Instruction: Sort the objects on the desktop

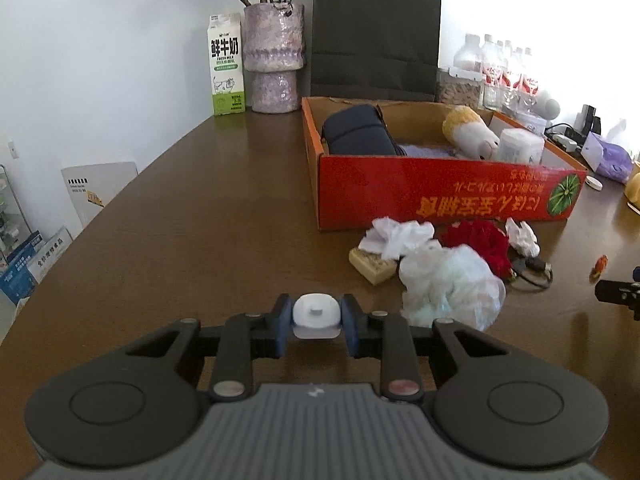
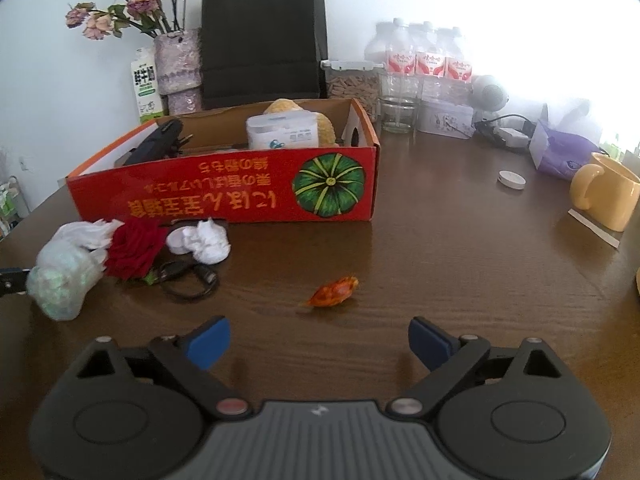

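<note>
My left gripper (image 1: 316,320) is shut on a small white plastic plug-like piece (image 1: 316,314), held above the brown table. The red cardboard box (image 1: 440,192) sits ahead to the right and holds a dark pouch (image 1: 358,130), a plush toy (image 1: 470,128) and a white container (image 1: 520,146). Before the box lie crumpled tissues (image 1: 396,236), a clear plastic bag (image 1: 452,284), a red rose (image 1: 484,242), a tan block (image 1: 372,266) and a black cable (image 1: 532,272). My right gripper (image 2: 319,340) is open and empty, just short of an orange candy wrapper (image 2: 334,291).
A milk carton (image 1: 226,66), a vase of dried flowers (image 1: 274,60) and a black paper bag (image 1: 374,36) stand at the back. Water bottles (image 2: 420,64), a yellow mug (image 2: 606,192), a purple tissue pack (image 2: 560,152) and a white lid (image 2: 511,179) are at the right.
</note>
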{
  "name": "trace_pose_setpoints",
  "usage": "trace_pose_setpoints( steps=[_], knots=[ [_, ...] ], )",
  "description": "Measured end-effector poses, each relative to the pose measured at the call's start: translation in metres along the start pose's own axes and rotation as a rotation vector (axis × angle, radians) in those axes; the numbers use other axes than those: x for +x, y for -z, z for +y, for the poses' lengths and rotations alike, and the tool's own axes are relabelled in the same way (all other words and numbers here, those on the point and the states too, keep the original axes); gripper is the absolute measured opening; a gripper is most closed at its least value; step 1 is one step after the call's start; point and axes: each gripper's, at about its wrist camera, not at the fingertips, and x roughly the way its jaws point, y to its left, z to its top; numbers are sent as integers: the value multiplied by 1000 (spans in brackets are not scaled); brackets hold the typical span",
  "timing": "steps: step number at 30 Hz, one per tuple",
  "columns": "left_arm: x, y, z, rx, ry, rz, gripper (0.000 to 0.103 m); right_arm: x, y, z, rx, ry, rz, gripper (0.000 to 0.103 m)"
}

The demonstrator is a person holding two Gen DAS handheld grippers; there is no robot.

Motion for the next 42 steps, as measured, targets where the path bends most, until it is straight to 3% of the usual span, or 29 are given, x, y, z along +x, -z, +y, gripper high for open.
trace_pose_setpoints(
  steps=[7,12,14,16,18,22,24,33,42],
  knots=[
    [3,-6,0,-5,1,-8,27,14,-10,-7,26,17,-6,81],
    [6,-7,0,-9,-1,-7,27,21,-15,-7,30,7,0,61],
    [6,-7,0,-10,2,-6,27,22,-15,-5,22,7,-2,59],
    [5,-8,0,-10,4,-10,27,22,-15,-4,14,8,-6,50],
    [4,-8,0,-9,6,-11,27,21,-14,-4,14,3,-10,30],
    [4,-7,1,-14,8,-10,27,16,-12,-5,32,-10,-18,22],
    [2,-6,2,-15,7,-14,27,14,-11,-3,28,-14,-20,10],
    [-5,-6,4,-25,7,-28,27,5,-10,2,18,-22,-40,10],
    [-20,-21,-2,-15,19,-100,27,-12,-20,8,2,-39,-99,10]
  ],
)
